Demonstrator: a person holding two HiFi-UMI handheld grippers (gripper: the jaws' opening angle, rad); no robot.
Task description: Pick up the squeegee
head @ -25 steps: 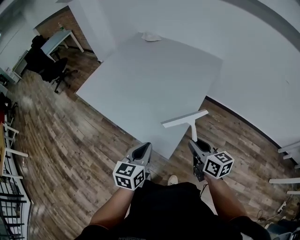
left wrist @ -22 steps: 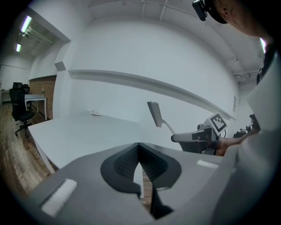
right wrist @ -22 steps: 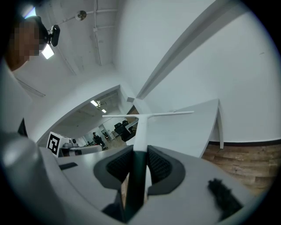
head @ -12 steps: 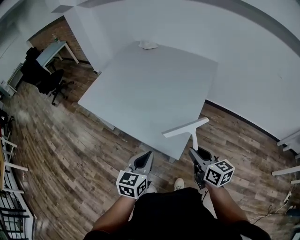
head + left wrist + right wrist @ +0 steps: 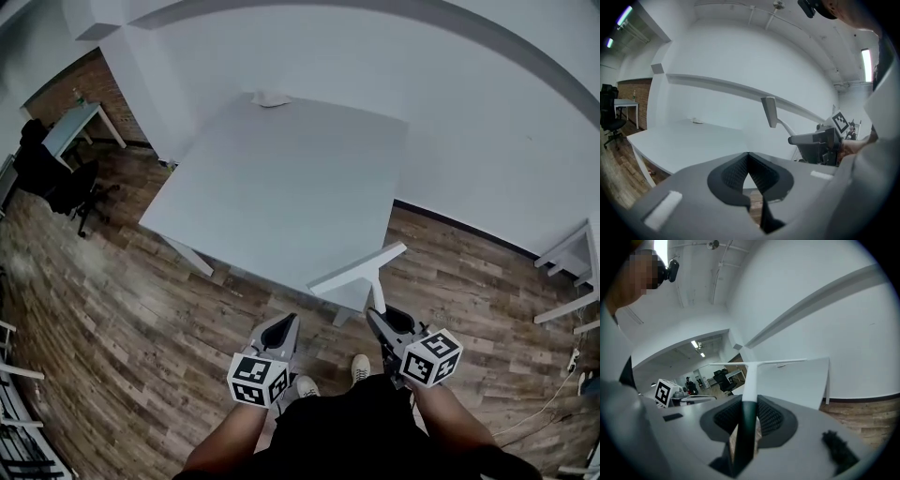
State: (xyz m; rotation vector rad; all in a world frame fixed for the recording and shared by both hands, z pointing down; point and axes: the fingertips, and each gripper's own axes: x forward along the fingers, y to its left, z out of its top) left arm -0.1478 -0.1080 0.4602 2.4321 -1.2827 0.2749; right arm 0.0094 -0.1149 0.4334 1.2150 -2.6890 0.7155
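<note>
Squeegee [image 5: 368, 270] handle points forward from right gripper [image 5: 378, 316] jaws, blade crosswise.

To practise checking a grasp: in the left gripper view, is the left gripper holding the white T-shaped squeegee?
No: the left gripper has its fingers closed on nothing; the white T-shaped squeegee juts from the right gripper.

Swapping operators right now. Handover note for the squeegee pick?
Right gripper: jaws shut on the handle of the squeegee, blade crosswise ahead of the jaws.
Left gripper: jaws together, nothing in them.
Squeegee: lifted off the white table, in the air by its nearest corner.
Done: the pick-up.
Left: nothing for the pick itself; I'd just keep the grip firm.
</note>
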